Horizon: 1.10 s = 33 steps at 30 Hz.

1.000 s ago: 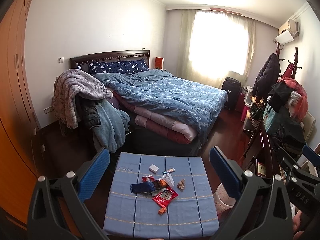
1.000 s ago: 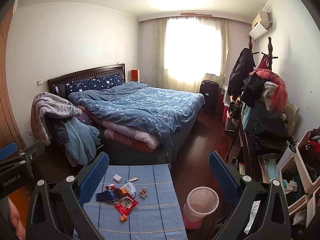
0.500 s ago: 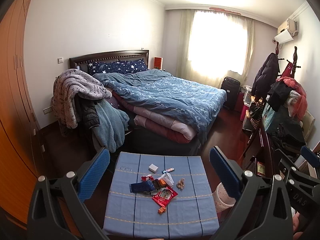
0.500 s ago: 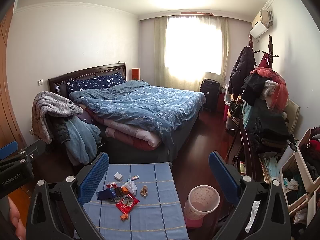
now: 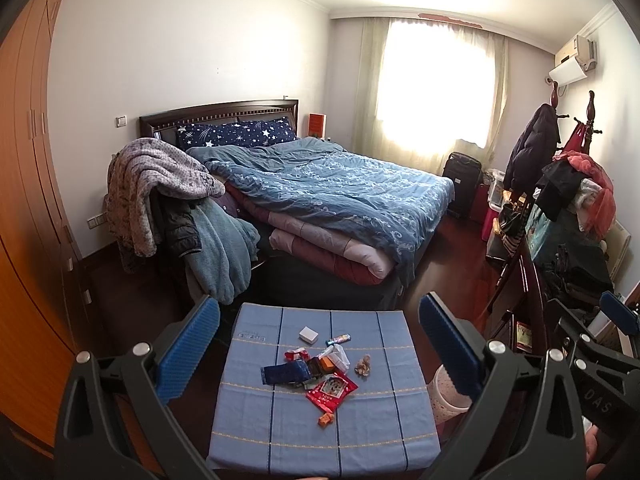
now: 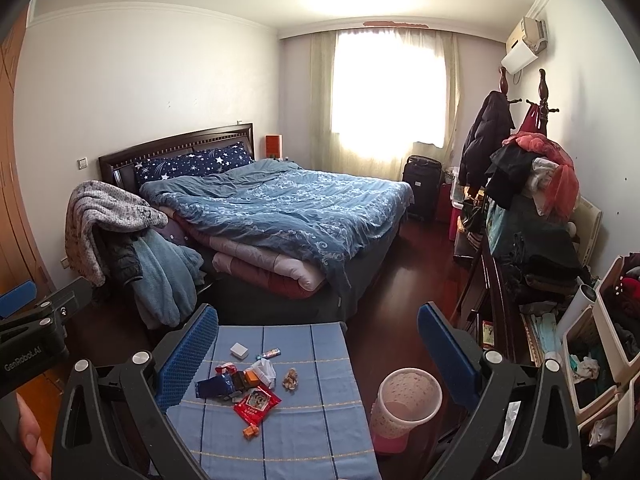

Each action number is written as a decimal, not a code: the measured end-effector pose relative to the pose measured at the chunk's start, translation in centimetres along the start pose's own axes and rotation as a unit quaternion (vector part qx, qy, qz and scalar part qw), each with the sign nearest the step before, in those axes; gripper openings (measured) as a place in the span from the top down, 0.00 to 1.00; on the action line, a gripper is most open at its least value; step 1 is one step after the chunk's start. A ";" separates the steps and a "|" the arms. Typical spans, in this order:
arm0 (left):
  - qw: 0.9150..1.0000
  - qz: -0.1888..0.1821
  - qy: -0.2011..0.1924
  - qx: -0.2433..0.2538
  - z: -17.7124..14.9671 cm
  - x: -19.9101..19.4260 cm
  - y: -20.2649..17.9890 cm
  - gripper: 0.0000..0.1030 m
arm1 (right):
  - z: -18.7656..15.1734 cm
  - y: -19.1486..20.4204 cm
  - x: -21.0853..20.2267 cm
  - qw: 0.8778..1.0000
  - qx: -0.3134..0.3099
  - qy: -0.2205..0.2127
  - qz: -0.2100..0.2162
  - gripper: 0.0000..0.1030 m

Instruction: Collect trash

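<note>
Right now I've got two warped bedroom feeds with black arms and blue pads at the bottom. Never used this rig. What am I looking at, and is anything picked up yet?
Those black arms are hand-held tongs, one in each of a person's hands. Each has a wide-angle camera looking forward between its blue pads, which bends the room. One feed is from the left tongs, the other from the right tongs. Both stand open and hold nothing.

Ahead is a low table with a blue cloth. On it lies the trash: a red packet, a dark blue wrapper, a crumpled white wrapper, a small white box, a small orange piece and a few other scraps. A pink bin stands on the floor to the table's right. Behind is a bed.
</note>
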<state>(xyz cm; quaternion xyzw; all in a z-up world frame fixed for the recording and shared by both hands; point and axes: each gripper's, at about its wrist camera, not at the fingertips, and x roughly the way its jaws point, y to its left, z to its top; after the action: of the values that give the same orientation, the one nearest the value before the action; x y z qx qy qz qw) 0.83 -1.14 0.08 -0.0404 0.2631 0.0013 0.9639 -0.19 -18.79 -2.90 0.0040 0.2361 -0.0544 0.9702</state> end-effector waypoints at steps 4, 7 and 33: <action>1.000 -0.001 0.000 0.000 0.0 0.0 0.0 0.03 | -0.1 0.1 0.0 1.000 0.000 0.001 0.000 0.03; 1.000 0.000 0.000 0.001 -0.1 0.0 -0.1 0.03 | -0.1 0.1 0.0 1.000 0.001 0.001 0.001 0.04; 1.000 -0.005 0.014 0.008 -0.3 1.1 -0.1 0.03 | 0.1 0.1 1.8 1.000 0.002 0.017 0.000 0.03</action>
<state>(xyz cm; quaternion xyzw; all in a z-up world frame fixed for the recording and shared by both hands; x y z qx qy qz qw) 1.69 -1.25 -0.71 -0.0339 0.2764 -0.0059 0.9604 1.44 -18.92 -3.63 0.0070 0.2523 -0.0545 0.9661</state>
